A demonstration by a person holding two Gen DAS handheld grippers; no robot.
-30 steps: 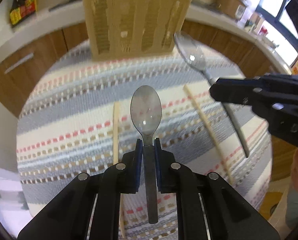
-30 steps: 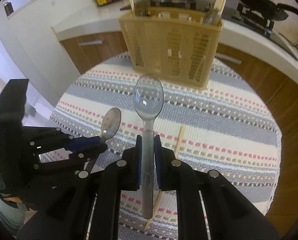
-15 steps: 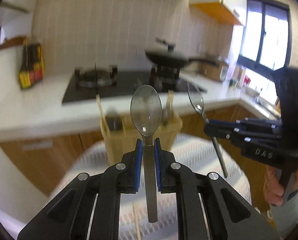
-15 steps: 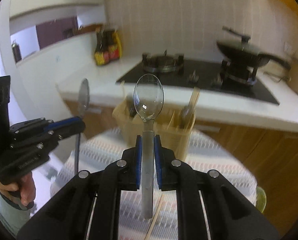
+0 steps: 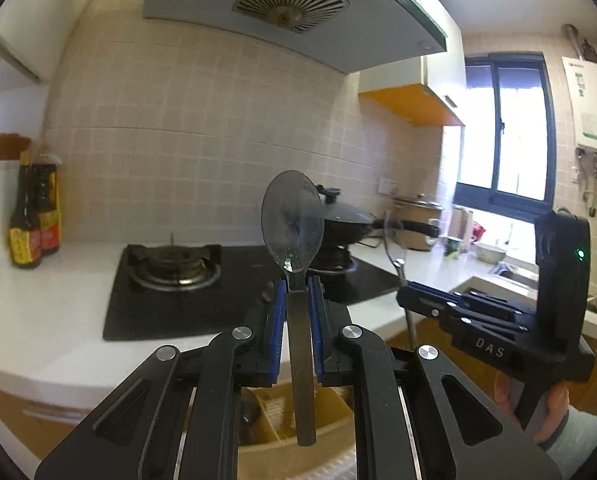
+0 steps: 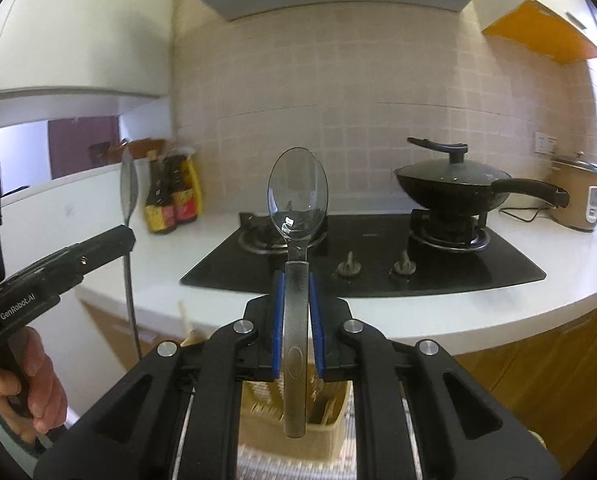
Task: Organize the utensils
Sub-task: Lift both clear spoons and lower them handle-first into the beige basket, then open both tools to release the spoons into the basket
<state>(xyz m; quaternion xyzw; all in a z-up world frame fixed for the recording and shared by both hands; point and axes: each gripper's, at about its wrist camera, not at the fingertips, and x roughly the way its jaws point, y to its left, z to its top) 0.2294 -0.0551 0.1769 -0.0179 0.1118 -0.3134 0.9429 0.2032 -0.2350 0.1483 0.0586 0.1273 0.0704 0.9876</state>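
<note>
Spoons, one clamped in each hand-held gripper, stand bowl-up in the air above the tan utensil holder (image 6: 294,432).

Left gripper (image 5: 297,292) pinches a darker metal spoon (image 5: 292,220) by its handle between blue pads (image 5: 279,320); right gripper (image 6: 297,292) pinches a shinier spoon (image 6: 298,196) the same way. Below them the slotted holder has several compartments: wooden chopsticks (image 6: 186,320) lean in it, and a dark item sits in one left cell, unclear what. Beyond are the white counter (image 6: 478,304), black gas hob (image 6: 378,264) and lidded wok (image 6: 454,184).
</note>
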